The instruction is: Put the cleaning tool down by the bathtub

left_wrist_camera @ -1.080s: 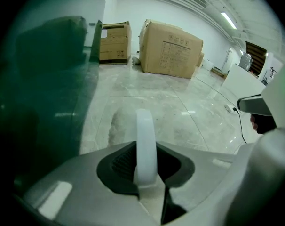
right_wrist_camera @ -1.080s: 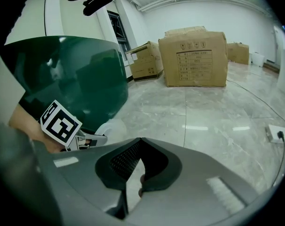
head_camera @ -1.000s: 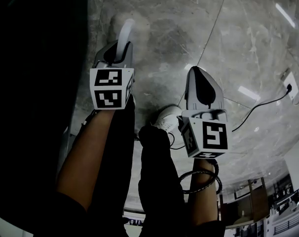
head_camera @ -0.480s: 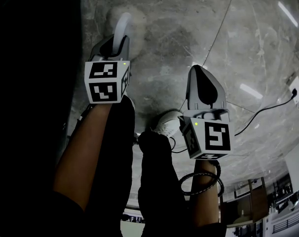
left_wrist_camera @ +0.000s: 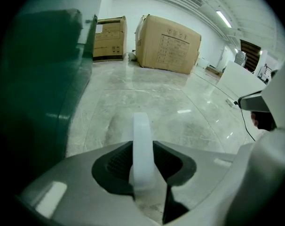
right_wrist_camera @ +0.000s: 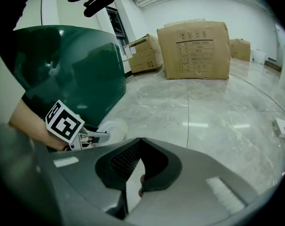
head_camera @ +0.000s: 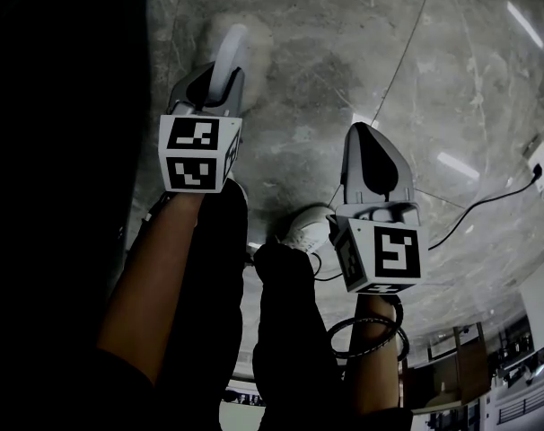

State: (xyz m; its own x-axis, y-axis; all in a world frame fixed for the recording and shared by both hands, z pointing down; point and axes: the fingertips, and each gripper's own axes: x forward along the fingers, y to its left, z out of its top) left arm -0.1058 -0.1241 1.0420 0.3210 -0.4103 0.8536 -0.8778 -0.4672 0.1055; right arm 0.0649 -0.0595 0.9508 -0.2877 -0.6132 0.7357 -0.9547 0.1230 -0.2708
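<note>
The cleaning tool has a white handle (left_wrist_camera: 142,145) and a pale fluffy head (head_camera: 241,32) that hangs close over the grey marble floor. My left gripper (head_camera: 220,77) is shut on the handle, and the left gripper view shows the handle pinched upright between the jaws. The dark green bathtub (right_wrist_camera: 72,69) stands just to the left of it, and its wall (left_wrist_camera: 39,84) fills the left of the left gripper view. My right gripper (head_camera: 364,133) hovers to the right, shut with nothing in it; its jaws (right_wrist_camera: 140,141) meet at the tips.
Two cardboard boxes (left_wrist_camera: 168,44) (left_wrist_camera: 109,37) stand on the far floor. A floor socket (head_camera: 539,162) with a black cable lies at the right. The person's white shoe (head_camera: 303,224) is below the grippers. Marble floor (right_wrist_camera: 203,112) spreads to the right of the tub.
My left gripper has shifted slightly with the tool, first up and left, then back a little. The right gripper has barely moved.
</note>
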